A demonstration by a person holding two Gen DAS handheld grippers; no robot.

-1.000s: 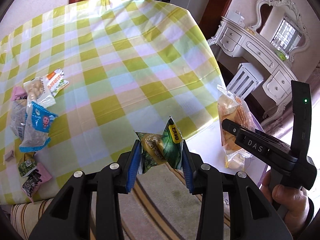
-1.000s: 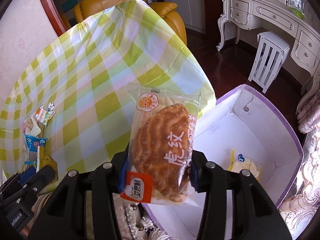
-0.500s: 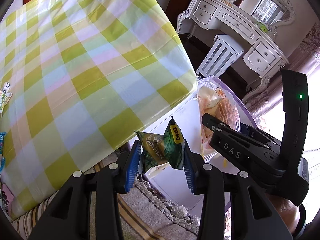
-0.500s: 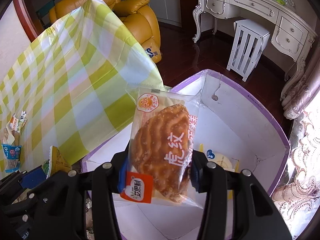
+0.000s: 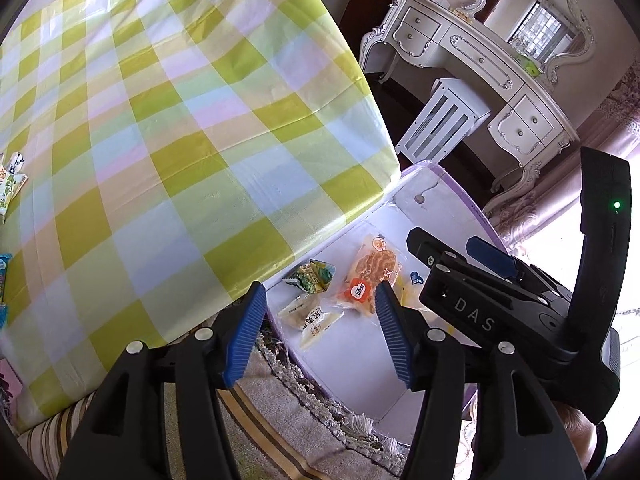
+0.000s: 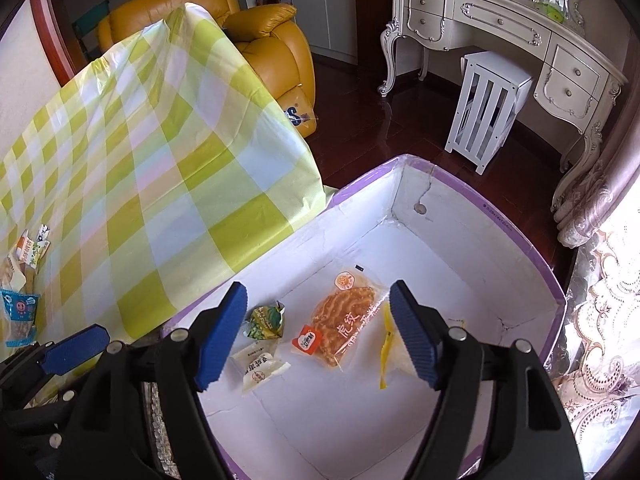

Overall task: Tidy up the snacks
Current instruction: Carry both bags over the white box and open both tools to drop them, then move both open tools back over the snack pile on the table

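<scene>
With both the left gripper and right gripper opening and empty above the purple-rimmed white cardboard box, nothing is held. Remaining crinkly plastic snack packets lie on the green-checked tablecloth at nine o'clock, nearer the left gripper; the orange-labelled clear tiger-bread packet lies in the box, long axis toward one o'clock.

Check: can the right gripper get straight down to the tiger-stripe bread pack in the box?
Probably yes. The right gripper hangs over the open-topped box, jaws opening and empty, and the bread pack lies flat on the box floor below with nothing on top.
</scene>
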